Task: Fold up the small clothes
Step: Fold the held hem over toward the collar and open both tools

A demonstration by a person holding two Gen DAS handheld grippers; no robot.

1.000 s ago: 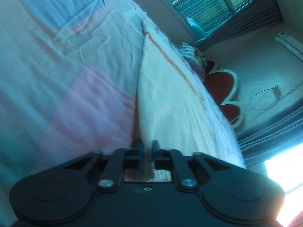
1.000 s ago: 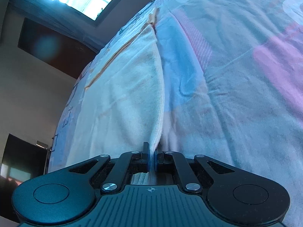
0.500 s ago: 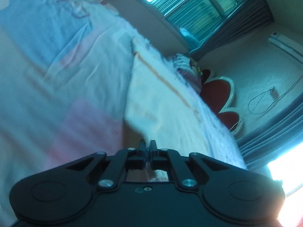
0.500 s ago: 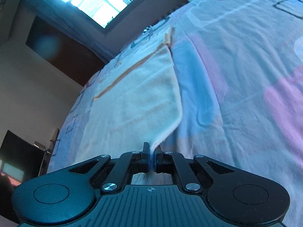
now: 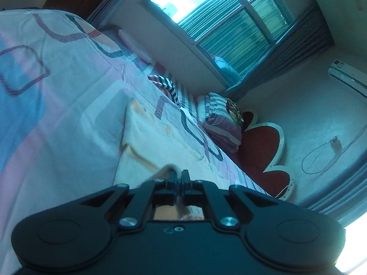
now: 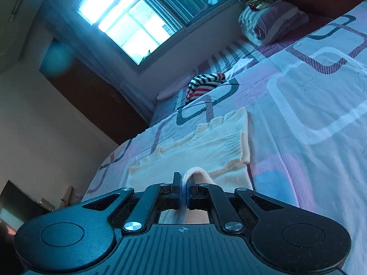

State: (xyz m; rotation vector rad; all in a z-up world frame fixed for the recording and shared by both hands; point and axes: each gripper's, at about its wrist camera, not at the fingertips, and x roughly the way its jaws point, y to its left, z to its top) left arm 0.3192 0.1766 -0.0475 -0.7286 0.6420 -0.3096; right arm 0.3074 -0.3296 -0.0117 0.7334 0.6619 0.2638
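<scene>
A small cream garment (image 5: 158, 146) with pale orange trim lies on the patterned bedsheet (image 5: 68, 105). It also shows in the right wrist view (image 6: 206, 146). My left gripper (image 5: 179, 176) is shut on the garment's near edge, which curls up over the fingers. My right gripper (image 6: 184, 178) is shut on the near edge too, with a fold of cloth between its pads. The near part of the garment is lifted and doubled over the far part.
A striped piece of clothing (image 6: 203, 84) lies farther up the bed, also seen in the left wrist view (image 5: 167, 87). A folded striped quilt (image 5: 220, 123) sits by the red headboard (image 5: 263, 155). A window (image 6: 128, 23) is beyond the bed.
Both grippers have lifted the near edge and carried it toward the far end, so the garment now lies doubled. Both views have tilted up to show the room.
</scene>
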